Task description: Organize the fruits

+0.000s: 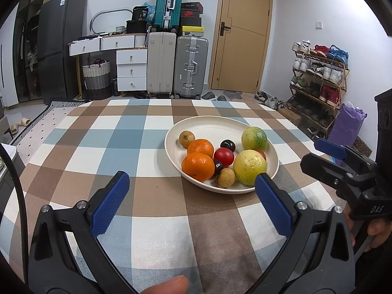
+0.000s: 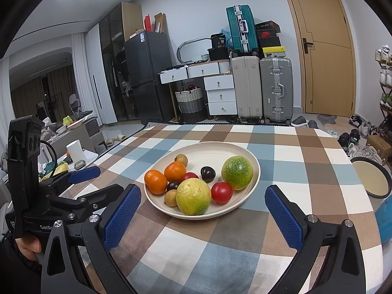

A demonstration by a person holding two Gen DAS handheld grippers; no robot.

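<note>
Fruit sits gathered in the cream plate [image 1: 221, 125] at centre right of my left wrist frame and dead centre of my right one: two oranges [image 1: 198, 166], two yellow-green round fruits [image 1: 250, 167], two red ones [image 1: 223, 156], dark plum-like ones [image 1: 227, 145] and small tan ones [image 1: 187, 139]. Nothing lies loose on the checked tablecloth [image 1: 117, 132] that I can see, so this fits either a sorted plate or a mixed heap I am about to divide; I can't say which.

From my left gripper [image 1: 192, 196] the plate lies ahead and to the right; the right pad [image 1: 272, 203] overlaps the plate's near rim in the picture. From my right gripper [image 2: 203, 212] the plate is straight ahead, between the fingers, so I judge that hand better lined up. Both claws stand wide and hold nothing.

The plate is oval, its long axis running lower left to upper right in the right view.

Hard to read: one red fruit is mostly hidden behind the nearer yellow-green one in the left view, and a dark one is wedged between an orange and its neighbours. A round tan-bottomed tray [image 2: 371, 180] at the right edge of the right frame is cut off; its purpose I can't tell.
</note>
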